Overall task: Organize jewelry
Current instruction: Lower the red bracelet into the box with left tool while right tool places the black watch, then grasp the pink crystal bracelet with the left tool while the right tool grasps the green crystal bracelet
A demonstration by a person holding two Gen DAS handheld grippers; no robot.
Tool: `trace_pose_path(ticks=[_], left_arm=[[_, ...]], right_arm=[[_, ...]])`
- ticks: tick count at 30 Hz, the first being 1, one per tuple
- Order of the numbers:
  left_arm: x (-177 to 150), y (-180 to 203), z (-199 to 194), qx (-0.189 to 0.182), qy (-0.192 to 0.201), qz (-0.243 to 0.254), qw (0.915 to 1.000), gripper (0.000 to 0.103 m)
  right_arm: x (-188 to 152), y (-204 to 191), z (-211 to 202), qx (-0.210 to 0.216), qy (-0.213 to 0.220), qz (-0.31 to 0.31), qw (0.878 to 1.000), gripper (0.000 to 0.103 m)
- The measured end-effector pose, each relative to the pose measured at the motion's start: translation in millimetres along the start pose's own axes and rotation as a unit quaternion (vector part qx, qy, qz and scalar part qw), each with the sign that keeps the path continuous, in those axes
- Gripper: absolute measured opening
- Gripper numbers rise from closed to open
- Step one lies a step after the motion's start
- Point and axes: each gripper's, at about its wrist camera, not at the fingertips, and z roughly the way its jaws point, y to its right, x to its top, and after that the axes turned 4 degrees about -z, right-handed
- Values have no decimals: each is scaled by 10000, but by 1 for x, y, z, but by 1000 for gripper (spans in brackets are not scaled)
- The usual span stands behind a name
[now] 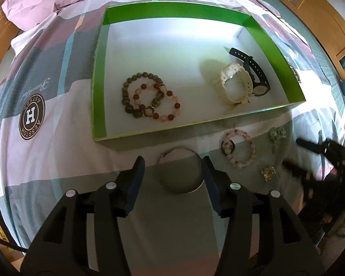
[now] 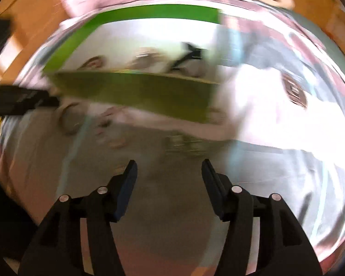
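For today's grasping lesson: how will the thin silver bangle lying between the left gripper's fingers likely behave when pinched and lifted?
The silver bangle looks like a thin rigid hoop, so probably stiff and light. Its smooth, shiny metal may slip between the left gripper pads. Lying flat on soft bedding, it probably won't roll.

The left wrist view was sharp and evenly daylit. Ahead of the left gripper [image 1: 172, 161], the white floor of the green box [image 1: 98, 78] glared near its far wall, washing out detail. The cream watch [image 1: 233, 84] cast a soft shadow to its left, so light came from the right. Fisheye bending curved the bed [image 1: 45, 161] at the rim. The right gripper [image 1: 310, 147] was smeared there. The right wrist view was heavily motion-blurred; only the right gripper's own fingers [image 2: 126, 184] stayed crisp, and the bedsheet [image 2: 276, 115] ahead-right was blown out.
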Motion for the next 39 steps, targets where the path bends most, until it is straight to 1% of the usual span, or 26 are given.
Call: trace_pose_path(ticks=[1, 2, 5, 6, 9, 10, 11, 12, 13, 14, 16, 17, 19, 23, 26, 29, 31, 34, 37, 39], left_arm=[[-1, 1, 2, -1, -21, 16, 10000, 52], [-1, 3, 4, 8, -46, 31, 10000, 52], [-3, 6, 10, 63, -111, 78, 9999, 57], [-3, 7, 11, 80, -124, 90, 9999, 57], [-3, 7, 14, 97, -154, 107, 9998, 57], [-3, 7, 14, 95, -156, 104, 9998, 57], [-3, 7, 14, 95, -155, 105, 9998, 57], [-3, 7, 14, 96, -152, 112, 9998, 57], [-3, 7, 15, 95, -152, 120, 9998, 57], [-3, 8, 16, 90, -157, 126, 9998, 57], [-3, 9, 18, 94, -171, 132, 9997, 57], [-3, 10, 19, 92, -163, 133, 9997, 57], [-2, 14, 19, 61, -93, 129, 9999, 57], [-2, 35, 16, -146, 132, 304, 9993, 56], [-2, 50, 17, -310, 230, 364, 9986, 57], [2, 58, 27, -391, 180, 334, 9985, 57], [5, 62, 36, -315, 126, 336, 9989, 57], [2, 66, 51, -5, 1, 438, 9990, 57], [1, 70, 50, 191, 26, 583, 9981, 55], [-2, 68, 47, 272, 3, 576, 9980, 46]], right_arm=[[1, 6, 3, -77, 4, 122, 9999, 57], [3, 10, 6, -66, 30, 216, 9997, 57], [10, 12, 17, 48, 112, 257, 9996, 57], [13, 11, 22, 71, 114, 231, 9996, 57], [21, -2, 40, 119, -98, 47, 9999, 56], [22, -8, 38, 128, -60, -122, 9998, 45], [24, -13, 38, 262, -57, -233, 9994, 39], [24, -16, 36, 452, -64, -302, 9985, 36], [24, -18, 34, 554, -59, -334, 9979, 36], [24, -19, 34, 496, -52, -352, 9981, 36], [25, -19, 34, 216, -35, -393, 9990, 36], [24, -17, 34, 150, -32, -373, 9992, 36], [24, -14, 34, 146, -51, -285, 9995, 36], [21, -21, 31, 48, -40, -328, 9994, 36], [18, -16, 30, 31, -74, -297, 9995, 36], [20, -17, 32, -38, -92, -301, 9995, 38], [20, -19, 33, -73, -104, -302, 9995, 38], [20, -19, 34, -94, -105, -296, 9995, 39], [18, -18, 33, -123, -99, -274, 9995, 42], [17, -16, 33, -135, -82, -245, 9996, 43]])
